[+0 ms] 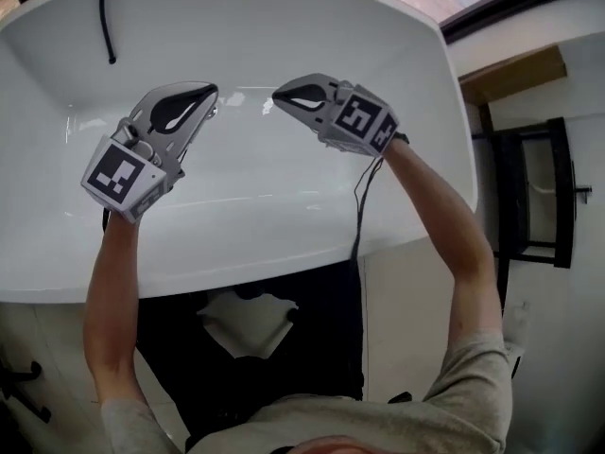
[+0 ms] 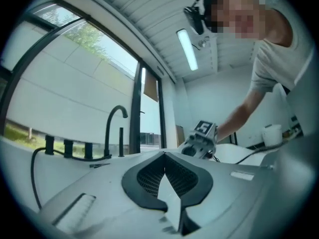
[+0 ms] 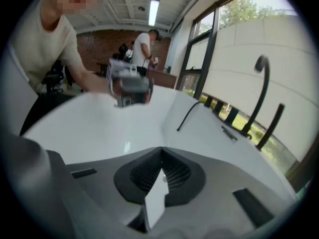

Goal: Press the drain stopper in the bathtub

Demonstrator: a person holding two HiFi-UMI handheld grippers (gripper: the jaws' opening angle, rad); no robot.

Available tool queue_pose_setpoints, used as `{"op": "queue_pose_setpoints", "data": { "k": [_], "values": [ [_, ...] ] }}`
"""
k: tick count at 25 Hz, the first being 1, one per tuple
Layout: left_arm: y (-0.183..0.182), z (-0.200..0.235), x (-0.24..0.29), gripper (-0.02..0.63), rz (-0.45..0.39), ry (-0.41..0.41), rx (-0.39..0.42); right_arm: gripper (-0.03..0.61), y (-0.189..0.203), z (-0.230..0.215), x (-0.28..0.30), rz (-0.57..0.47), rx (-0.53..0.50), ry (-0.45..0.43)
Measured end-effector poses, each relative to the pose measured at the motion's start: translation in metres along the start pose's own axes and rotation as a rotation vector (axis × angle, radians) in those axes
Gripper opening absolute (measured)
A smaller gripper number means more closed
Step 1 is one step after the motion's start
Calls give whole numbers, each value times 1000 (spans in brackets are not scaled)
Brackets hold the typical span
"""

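The white bathtub (image 1: 284, 258) fills the head view, and both grippers hang over its basin with their tips turned toward each other. My left gripper (image 1: 210, 97) is shut with nothing between its jaws. My right gripper (image 1: 279, 97) is shut and empty too, a short gap from the left one. In the left gripper view the jaws of the left gripper (image 2: 163, 154) meet at a point, with the right gripper (image 2: 202, 138) ahead. The right gripper view shows the right gripper (image 3: 162, 149) closed, facing the left gripper (image 3: 129, 86). I cannot make out the drain stopper in any view.
A black hose (image 1: 106, 17) lies over the tub's far rim beside a black curved faucet (image 2: 117, 128) and handles in front of a window. A dark rack (image 1: 539, 197) stands right of the tub. White paper (image 1: 250, 320) lies on the dark floor. A person (image 3: 144, 46) stands far behind.
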State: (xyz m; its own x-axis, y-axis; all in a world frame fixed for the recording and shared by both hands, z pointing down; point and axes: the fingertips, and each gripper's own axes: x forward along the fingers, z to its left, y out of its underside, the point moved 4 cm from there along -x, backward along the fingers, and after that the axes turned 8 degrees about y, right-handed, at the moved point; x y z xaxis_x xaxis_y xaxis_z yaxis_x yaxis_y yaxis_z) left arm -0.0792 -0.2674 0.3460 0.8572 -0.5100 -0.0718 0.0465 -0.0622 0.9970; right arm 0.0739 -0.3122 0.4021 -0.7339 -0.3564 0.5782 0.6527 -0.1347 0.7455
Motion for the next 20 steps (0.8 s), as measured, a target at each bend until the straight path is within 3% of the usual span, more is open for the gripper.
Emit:
{"op": "queue_pose_setpoints", "data": {
  "k": [1, 3, 6, 9, 14, 20],
  "values": [
    [-9, -5, -4, 9, -4, -23, -31, 1, -25, 0, -37, -51, 44, 7],
    [-39, -26, -6, 9, -28, -18, -12, 2, -75, 1, -108, -162, 101, 51],
    [-98, -67, -9, 9, -85, 55, 75, 0, -143, 14, -191, -375, 122, 158],
    [-148, -118, -19, 9, -107, 118, 97, 1, -194, 50, -250, -529, 165, 174],
    [-213, -191, -50, 9, -128, 155, 140, 1, -242, 114, -307, -539, 69, 112],
    [-279, -276, -85, 9, -189, 183, 168, 0, -293, 197, -367, -662, 13, 56]
  ]
}}
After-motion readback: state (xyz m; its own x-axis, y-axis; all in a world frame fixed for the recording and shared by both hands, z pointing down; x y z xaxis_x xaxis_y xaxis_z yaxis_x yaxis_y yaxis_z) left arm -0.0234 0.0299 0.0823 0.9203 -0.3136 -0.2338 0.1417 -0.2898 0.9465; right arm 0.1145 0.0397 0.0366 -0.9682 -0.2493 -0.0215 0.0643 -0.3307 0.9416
